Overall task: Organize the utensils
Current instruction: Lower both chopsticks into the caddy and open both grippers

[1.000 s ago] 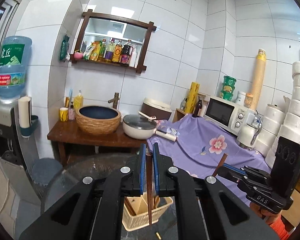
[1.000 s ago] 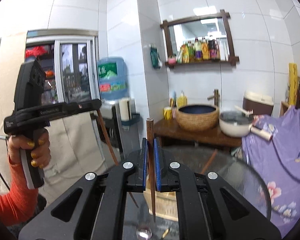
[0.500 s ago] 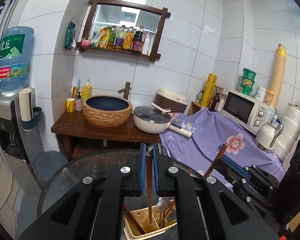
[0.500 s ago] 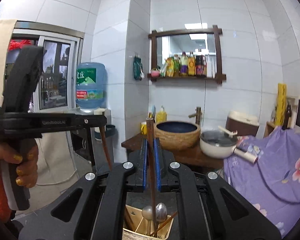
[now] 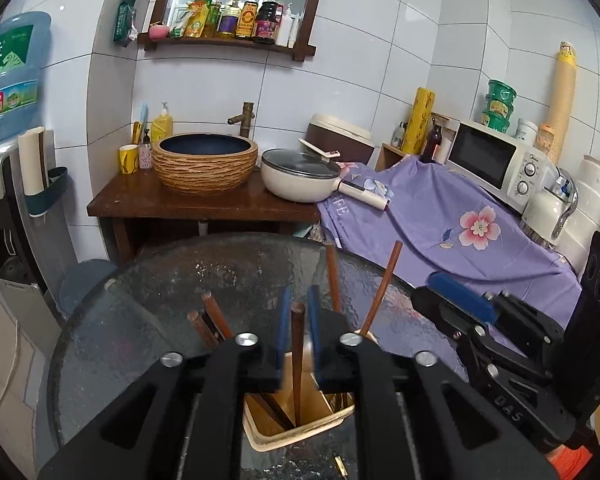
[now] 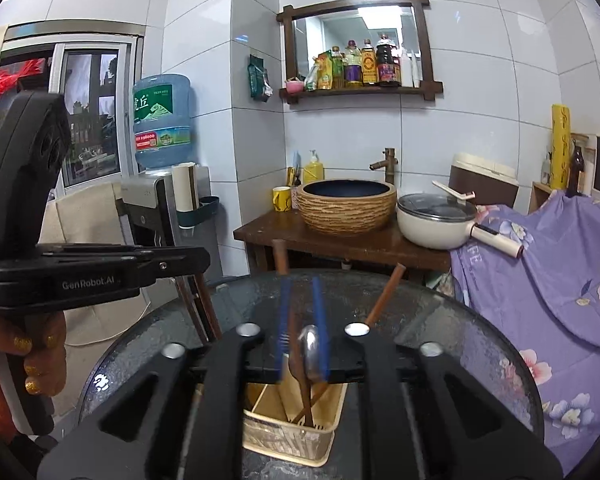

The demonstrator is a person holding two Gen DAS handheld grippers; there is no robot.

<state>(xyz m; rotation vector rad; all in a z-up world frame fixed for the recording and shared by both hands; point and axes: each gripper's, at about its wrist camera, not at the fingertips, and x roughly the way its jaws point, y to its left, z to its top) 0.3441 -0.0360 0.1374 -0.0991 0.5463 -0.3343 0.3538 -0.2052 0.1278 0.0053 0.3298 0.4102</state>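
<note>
A cream utensil holder (image 5: 300, 432) stands on the round glass table (image 5: 160, 300), right under both grippers. The jaws of my left gripper (image 5: 299, 320) are opening. A brown chopstick (image 5: 298, 344) stands loose between its blue pads, with its lower end in the holder. The jaws of my right gripper (image 6: 302, 320) are opening too. Its brown chopstick (image 6: 280, 256) leans left between the pads and reaches down into the holder (image 6: 292, 436). A metal spoon (image 6: 311, 346) and more chopsticks (image 6: 384, 296) stick up from the holder.
A person's hand (image 6: 36, 356) holds the left gripper's handle at the left of the right wrist view. Behind the table are a wooden stand with a woven basin (image 5: 206, 164), a lidded pot (image 5: 300, 176), a purple flowered cloth (image 5: 460, 220) and a microwave (image 5: 496, 160). A water dispenser (image 6: 160, 120) stands at the left.
Both grippers came down over the holder, and the chopsticks' lower ends went into it. Both pairs of jaws, which were shut on the chopsticks, have parted.
</note>
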